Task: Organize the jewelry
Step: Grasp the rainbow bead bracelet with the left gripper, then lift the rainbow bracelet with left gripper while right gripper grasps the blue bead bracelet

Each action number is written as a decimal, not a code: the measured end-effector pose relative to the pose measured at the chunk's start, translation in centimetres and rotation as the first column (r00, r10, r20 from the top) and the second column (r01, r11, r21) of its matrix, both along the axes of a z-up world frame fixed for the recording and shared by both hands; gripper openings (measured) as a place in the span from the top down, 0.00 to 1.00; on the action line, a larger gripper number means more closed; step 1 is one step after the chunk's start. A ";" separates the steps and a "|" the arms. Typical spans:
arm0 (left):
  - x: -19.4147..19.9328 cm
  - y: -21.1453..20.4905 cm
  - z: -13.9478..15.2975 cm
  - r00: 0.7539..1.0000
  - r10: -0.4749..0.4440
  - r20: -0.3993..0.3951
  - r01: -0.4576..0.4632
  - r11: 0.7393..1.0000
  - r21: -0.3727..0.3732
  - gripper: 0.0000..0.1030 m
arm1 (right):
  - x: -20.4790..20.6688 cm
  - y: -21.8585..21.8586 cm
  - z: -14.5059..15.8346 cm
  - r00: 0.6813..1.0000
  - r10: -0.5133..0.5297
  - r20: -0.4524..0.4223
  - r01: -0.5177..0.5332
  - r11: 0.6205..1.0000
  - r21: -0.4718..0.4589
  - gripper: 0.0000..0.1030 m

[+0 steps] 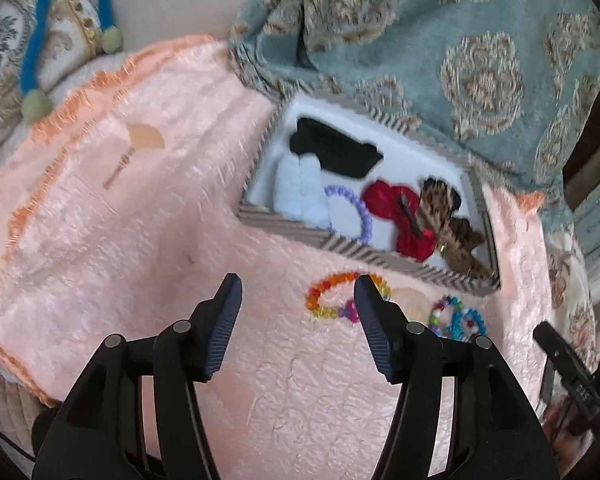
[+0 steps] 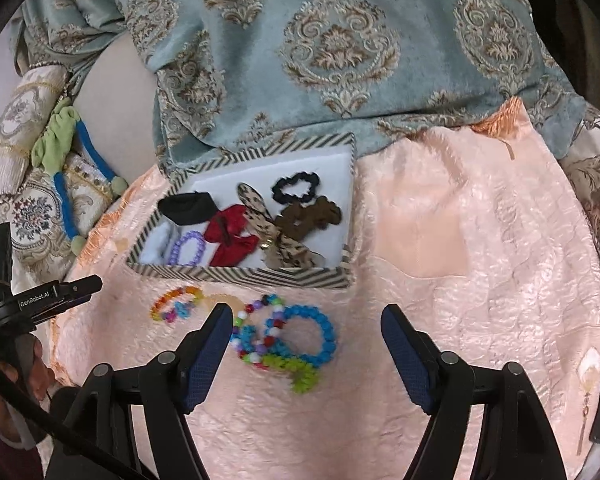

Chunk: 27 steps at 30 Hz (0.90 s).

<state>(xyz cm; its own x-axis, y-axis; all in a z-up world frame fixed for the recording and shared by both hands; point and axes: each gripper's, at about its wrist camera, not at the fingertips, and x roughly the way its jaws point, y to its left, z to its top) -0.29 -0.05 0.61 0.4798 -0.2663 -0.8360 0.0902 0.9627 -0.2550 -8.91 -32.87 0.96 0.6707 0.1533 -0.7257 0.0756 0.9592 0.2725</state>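
Bracelets lying loose on peach quilted cloth (image 2: pixel 440 240), just in front of striped-rim tray (image 2: pixel 236 274). Rainbow bead bracelet (image 1: pixel 342 294) sitting near tray's front left corner, apart from the rim. Cluster of blue bead bracelet (image 2: pixel 312 334), multicolor bead bracelet (image 2: pixel 260 322) and green bead piece (image 2: pixel 300 372) overlapping each other, in front of tray's front edge.

Left tongs (image 1: pixel 296 280) hanging released, jaws wide apart, gripping nothing; right finger tip overlapping rainbow bead bracelet in left wrist view, contact impossible to tell. Right tongs (image 2: pixel 306 314) also released, jaws spread wide, hovering in front of tray with the bracelet cluster showing between the fingers; nothing grasped.

Already lying inside tray: purple bead bracelet (image 2: pixel 188 248) at front left, white fluffy item (image 1: pixel 300 194) beside it, black fabric piece (image 2: pixel 190 208) behind, red bow (image 2: pixel 230 236) in the middle, leopard-print bow (image 2: pixel 268 232) touching red bow, brown scrunchie (image 2: pixel 312 216) and black scrunchie (image 2: pixel 296 186) toward back right.

Teal patterned fabric (image 2: pixel 340 48) draping behind tray, covering part of back rim. Blue and green cord (image 2: pixel 66 184) lying left of tray, off the cloth.
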 end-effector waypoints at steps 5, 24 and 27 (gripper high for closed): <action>1.1 -1.6 -2.6 0.998 -0.038 -0.046 0.041 0.998 0.057 0.43 | 1.1 -1.4 -2.0 0.999 0.010 -0.052 -0.011 1.000 -0.027 0.52; 5.2 -5.2 -6.8 0.991 -0.105 -0.079 0.119 0.973 0.196 0.81 | 4.1 -0.6 -5.4 0.989 0.110 -0.096 -0.119 0.988 -0.101 0.91; 5.6 -3.9 -6.3 0.986 -0.116 -0.117 0.126 0.989 0.078 0.92 | 3.3 -0.9 -3.1 0.992 0.116 -0.038 -0.118 0.992 -0.043 0.96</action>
